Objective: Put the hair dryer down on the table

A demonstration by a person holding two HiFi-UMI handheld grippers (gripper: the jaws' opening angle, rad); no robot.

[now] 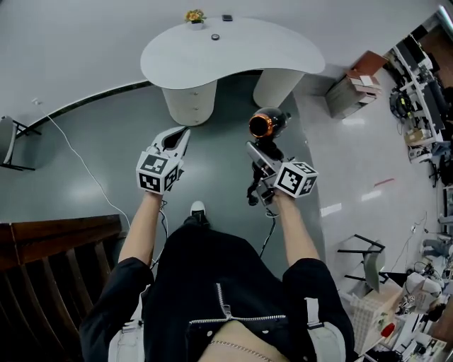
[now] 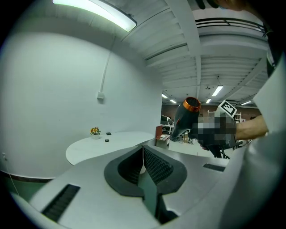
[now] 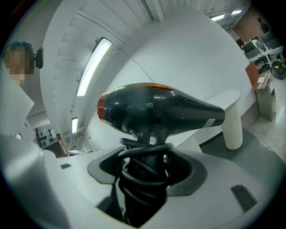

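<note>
While the white table (image 1: 233,53) stands well ahead of the person, the black hair dryer (image 3: 156,109) is up in the air. The right gripper (image 3: 145,172) pinches its cord-wound handle, with the body above the jaws. The left gripper (image 2: 144,154) is pressed together on nothing.

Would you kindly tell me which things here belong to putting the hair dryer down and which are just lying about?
For the job: hair dryer; right gripper, jaws shut on it; table.

Lying about: flower pot; small dark thing on the table; cardboard boxes; left gripper, jaws shut on nothing.
</note>
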